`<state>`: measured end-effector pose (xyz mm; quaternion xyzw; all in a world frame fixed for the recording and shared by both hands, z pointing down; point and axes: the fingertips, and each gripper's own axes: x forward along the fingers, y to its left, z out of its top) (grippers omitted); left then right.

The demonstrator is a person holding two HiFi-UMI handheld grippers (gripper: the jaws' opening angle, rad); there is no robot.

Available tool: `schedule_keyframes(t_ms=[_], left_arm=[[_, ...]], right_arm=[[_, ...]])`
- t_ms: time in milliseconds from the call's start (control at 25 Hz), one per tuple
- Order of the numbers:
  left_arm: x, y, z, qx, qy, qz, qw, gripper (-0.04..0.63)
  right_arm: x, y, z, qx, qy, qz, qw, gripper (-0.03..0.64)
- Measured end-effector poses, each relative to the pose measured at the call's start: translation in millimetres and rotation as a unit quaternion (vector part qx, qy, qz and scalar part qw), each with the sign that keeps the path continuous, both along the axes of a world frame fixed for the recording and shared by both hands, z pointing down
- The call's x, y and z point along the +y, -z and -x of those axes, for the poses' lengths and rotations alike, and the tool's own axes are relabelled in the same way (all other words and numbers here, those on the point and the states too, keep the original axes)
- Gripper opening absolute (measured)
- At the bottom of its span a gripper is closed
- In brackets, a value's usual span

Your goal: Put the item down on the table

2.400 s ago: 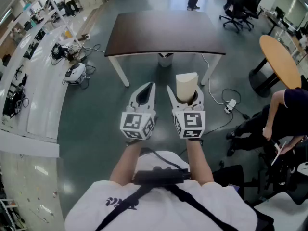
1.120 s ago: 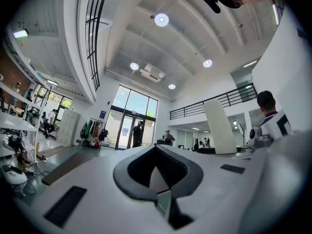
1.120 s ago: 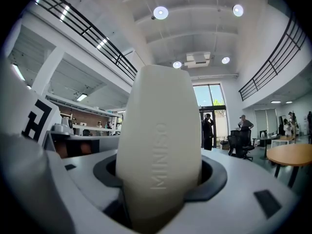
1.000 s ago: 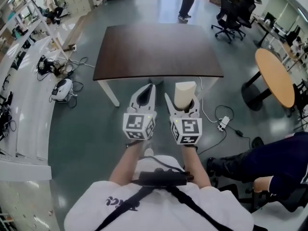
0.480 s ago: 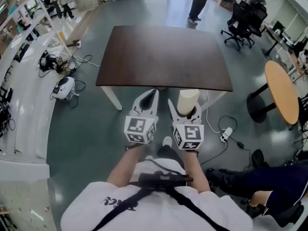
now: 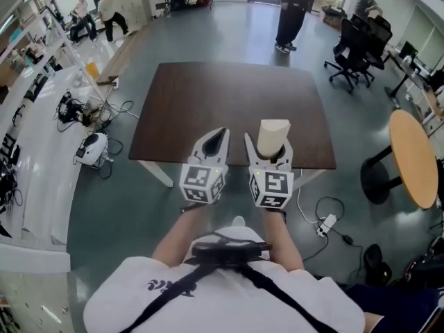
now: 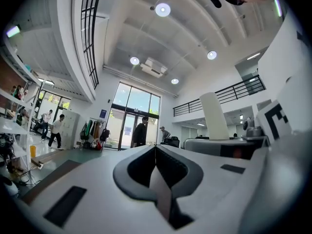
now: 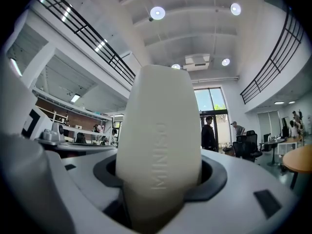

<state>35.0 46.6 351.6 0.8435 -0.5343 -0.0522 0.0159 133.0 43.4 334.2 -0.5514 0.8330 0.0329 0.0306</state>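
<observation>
A cream, rounded plastic item [image 6: 272,137] with raised lettering stands up between the jaws of my right gripper [image 6: 269,151], which is shut on it; it fills the middle of the right gripper view [image 8: 158,150]. My left gripper [image 6: 212,144] is beside it, jaws closed together with nothing in them [image 7: 156,152]. Both are held over the near edge of the dark brown table [image 6: 229,96], above its surface.
A round wooden table [image 6: 415,158] stands to the right, with office chairs [image 6: 354,37] behind it. A white bench with gear [image 6: 41,137] runs along the left. Cables and a power strip [image 6: 325,222] lie on the floor. People stand beyond the table's far edge.
The view has moved forward toward the dark table: both grippers, earlier over the floor in front of it, are now above its near edge. The grip on the item is unchanged.
</observation>
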Motion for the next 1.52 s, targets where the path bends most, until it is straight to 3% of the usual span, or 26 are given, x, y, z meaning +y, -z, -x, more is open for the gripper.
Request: schedule_keyframes(t_ms=[160,520,880,1120,1320,1520], left_arm=[[-50,11,-14,-0.006,0.016,-0.003,0.9999,0.012],[-131,-17,-6,-0.018,0.052,0.033,0.9979,0.012],[-230,-10,30,0.009,0.036,0.023,0.9991,0.012],[-284,1,67,0.027,0.003,0.008,0.9996,0.012],[-310,-14,106,0.04,-0.026,0.015,0.9988,0.011],[-340,-34,125,0.051,-0.044,0.021,0.9975,0.012]], right_arm=[[-59,5,-14,-0.01,0.029,0.01,0.999,0.31],[-142,-27,7,-0.014,0.092,0.049,0.994,0.31],[-226,-29,42,0.011,0.073,0.061,0.995,0.31],[-276,-23,90,0.026,0.057,0.051,0.997,0.31],[-309,-33,119,0.034,0.02,0.059,0.997,0.31],[-336,-56,118,0.043,-0.018,0.084,0.995,0.31]])
